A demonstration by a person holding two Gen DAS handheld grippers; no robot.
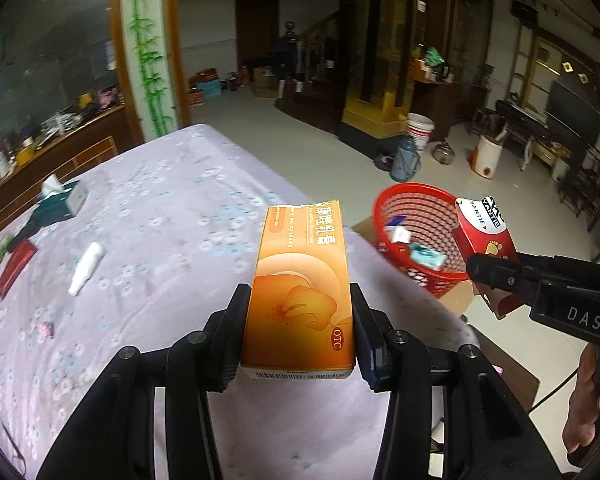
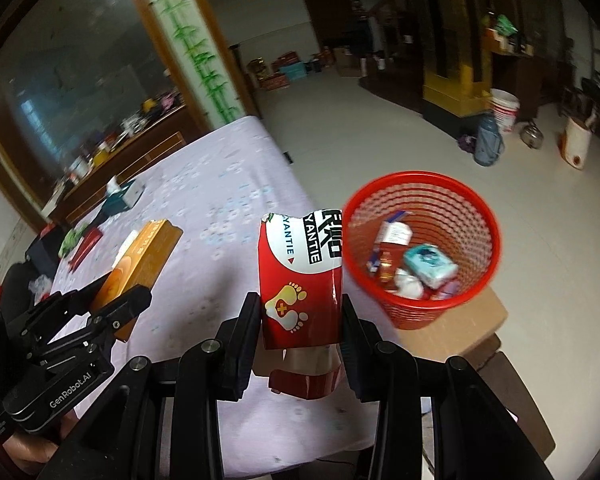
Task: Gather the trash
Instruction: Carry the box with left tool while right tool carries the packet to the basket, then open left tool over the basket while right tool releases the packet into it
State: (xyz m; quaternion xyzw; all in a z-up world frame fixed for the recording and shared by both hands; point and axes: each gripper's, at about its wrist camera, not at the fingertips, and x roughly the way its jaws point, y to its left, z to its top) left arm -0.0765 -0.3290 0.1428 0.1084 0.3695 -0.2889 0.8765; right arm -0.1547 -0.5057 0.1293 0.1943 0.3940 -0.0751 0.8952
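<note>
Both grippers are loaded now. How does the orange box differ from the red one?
The orange box in the left gripper keeps a flat, squared shape; the red box in the right gripper is torn open at its top, with a ragged edge. The red box is nearer the red basket. Both are cardboard packaging, clamped between fingers.
</note>
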